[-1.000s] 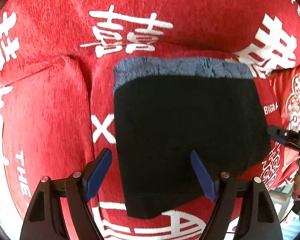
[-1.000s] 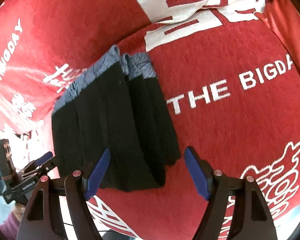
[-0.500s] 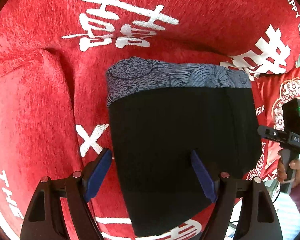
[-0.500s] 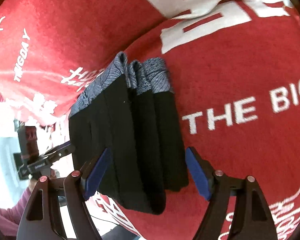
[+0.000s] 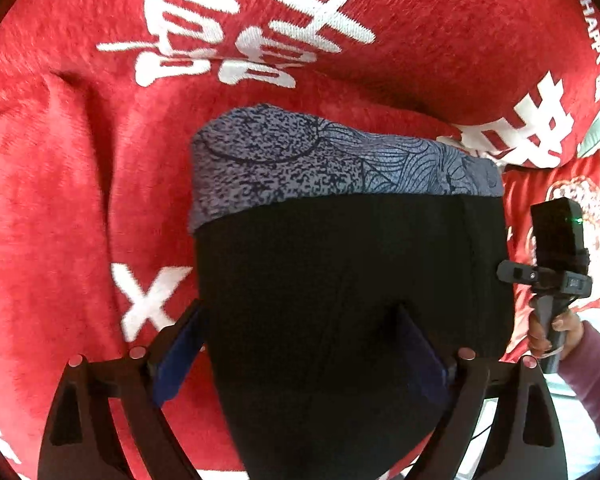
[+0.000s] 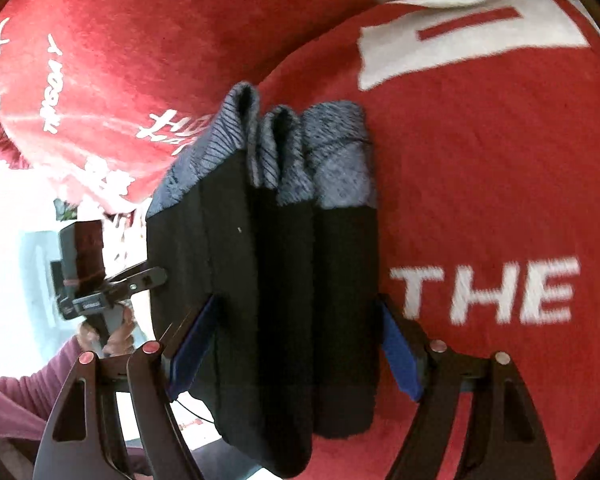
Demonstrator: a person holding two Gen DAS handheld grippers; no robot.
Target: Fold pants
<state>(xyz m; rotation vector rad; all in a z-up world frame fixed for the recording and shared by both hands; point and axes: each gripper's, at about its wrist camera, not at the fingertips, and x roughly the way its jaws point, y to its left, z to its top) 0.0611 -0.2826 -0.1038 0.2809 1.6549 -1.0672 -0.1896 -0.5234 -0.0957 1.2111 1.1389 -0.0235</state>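
Observation:
Black pants with a grey-blue patterned waistband lie folded on a red blanket. My left gripper hangs low over their near part with jaws opening. One finger is at the left edge and the other over the black cloth, neither pressing. In the right wrist view the pants show as a stack of several layers seen from the side. My right gripper stands open and straddles that stack, one blue pad on each side. Each gripper shows in the other's view: right gripper, left gripper.
The red blanket carries white characters and letters and drapes over a cushioned seat with a raised back. A person's hand in a mauve sleeve grips the right handle. The seat's edge and a bright floor lie at the left of the right wrist view.
Both grippers have come down closer to the pants, which fill more of each view. The left jaws have spread wider. The right fingers now flank the stack's full thickness.

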